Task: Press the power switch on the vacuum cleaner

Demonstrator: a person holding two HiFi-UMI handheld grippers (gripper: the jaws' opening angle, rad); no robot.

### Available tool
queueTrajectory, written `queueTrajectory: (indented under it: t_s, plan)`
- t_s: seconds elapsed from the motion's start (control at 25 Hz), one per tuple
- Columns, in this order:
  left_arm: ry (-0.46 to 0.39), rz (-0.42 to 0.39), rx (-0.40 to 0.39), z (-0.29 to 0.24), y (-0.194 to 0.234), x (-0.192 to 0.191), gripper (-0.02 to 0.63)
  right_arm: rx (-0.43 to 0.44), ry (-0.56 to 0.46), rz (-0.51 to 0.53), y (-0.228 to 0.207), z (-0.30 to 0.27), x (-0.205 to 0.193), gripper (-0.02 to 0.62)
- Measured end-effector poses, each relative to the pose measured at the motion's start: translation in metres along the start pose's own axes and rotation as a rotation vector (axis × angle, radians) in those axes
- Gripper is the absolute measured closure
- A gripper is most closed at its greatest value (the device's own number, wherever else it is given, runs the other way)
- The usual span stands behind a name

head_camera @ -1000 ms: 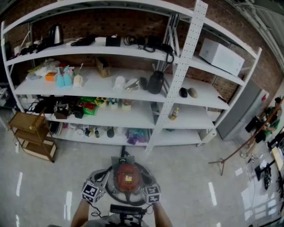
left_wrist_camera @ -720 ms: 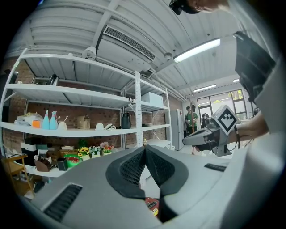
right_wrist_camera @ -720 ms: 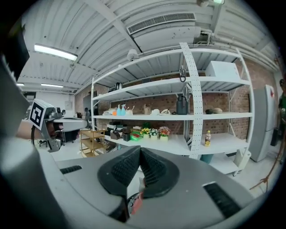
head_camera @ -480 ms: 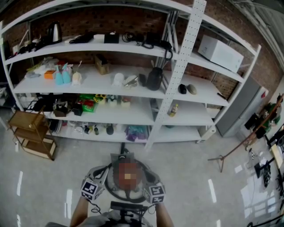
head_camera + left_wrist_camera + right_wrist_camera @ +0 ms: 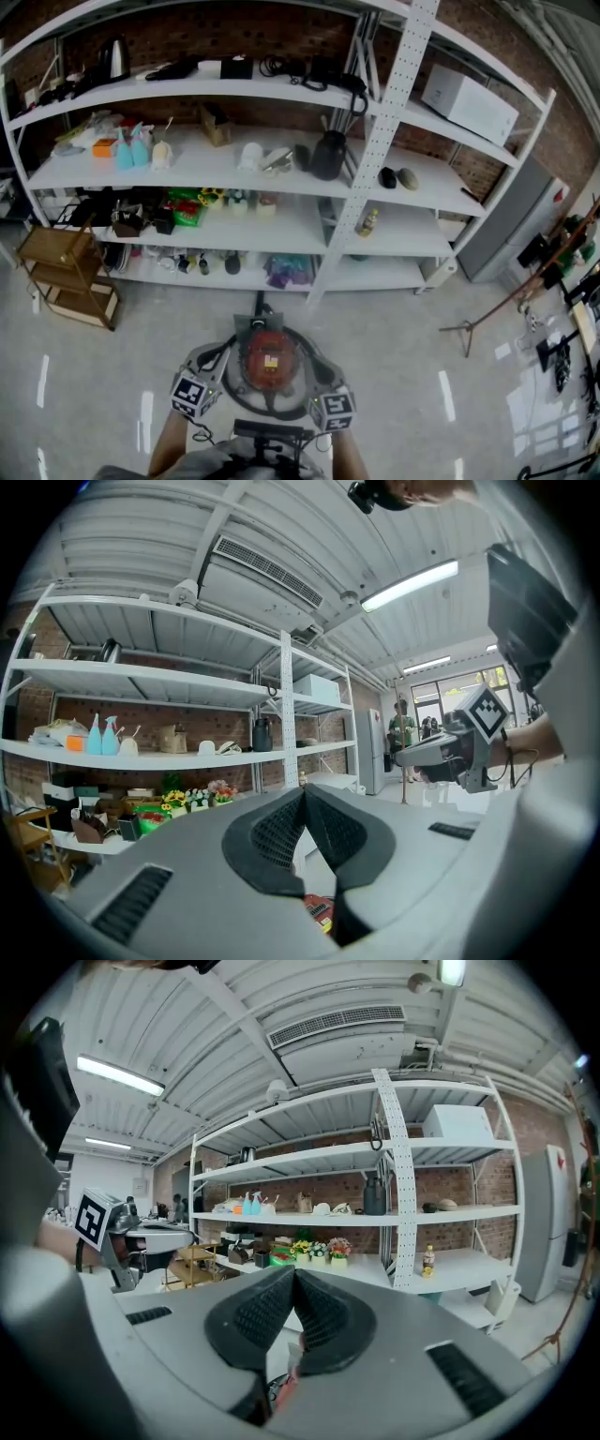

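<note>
The vacuum cleaner (image 5: 270,364) is a round canister with a dark red dome and a small yellow label. It stands on the floor at the bottom middle of the head view, and no switch can be made out on it. My left gripper (image 5: 216,364) is just left of it and my right gripper (image 5: 321,377) just right, both low and pointing toward the shelves. Each gripper view shows ribbed pads meeting at the tips, left gripper (image 5: 304,790) and right gripper (image 5: 293,1270), with nothing between them. A red sliver of the vacuum (image 5: 320,912) shows under the left jaws.
A tall white shelf rack (image 5: 379,141) full of bottles, tools and boxes fills the wall ahead. A wooden rack (image 5: 67,281) stands at its left end, a grey cabinet (image 5: 502,234) at the right. Stands and cables (image 5: 553,356) lie on the floor at far right.
The head view has shifted slightly against the shelves. Both grippers stay beside the vacuum cleaner, with the right one a touch lower and further right.
</note>
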State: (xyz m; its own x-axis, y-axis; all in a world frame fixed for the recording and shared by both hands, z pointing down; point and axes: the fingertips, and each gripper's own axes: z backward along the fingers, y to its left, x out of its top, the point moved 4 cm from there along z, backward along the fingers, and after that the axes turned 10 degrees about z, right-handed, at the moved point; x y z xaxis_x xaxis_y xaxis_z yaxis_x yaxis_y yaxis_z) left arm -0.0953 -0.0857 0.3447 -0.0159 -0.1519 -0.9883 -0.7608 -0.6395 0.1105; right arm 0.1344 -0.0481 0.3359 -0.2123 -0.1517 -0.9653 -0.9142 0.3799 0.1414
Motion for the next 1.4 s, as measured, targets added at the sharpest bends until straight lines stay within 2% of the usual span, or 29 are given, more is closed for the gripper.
queueTrajectory:
  t_s: [0.24,0.44,1.4]
  plan:
    - [0.006,-0.023,-0.005,0.001,0.003,-0.003,0.598,-0.009,-0.005,0.008,-0.001,0.005,0.001,0.592]
    - [-0.003,-0.003,-0.001,0.002,-0.002,-0.001,0.598,-0.007,-0.002,0.013,0.0,0.007,0.002,0.592]
    - [-0.006,-0.008,0.004,0.01,-0.007,-0.001,0.598,0.0,-0.005,0.019,0.004,0.014,0.0,0.594]
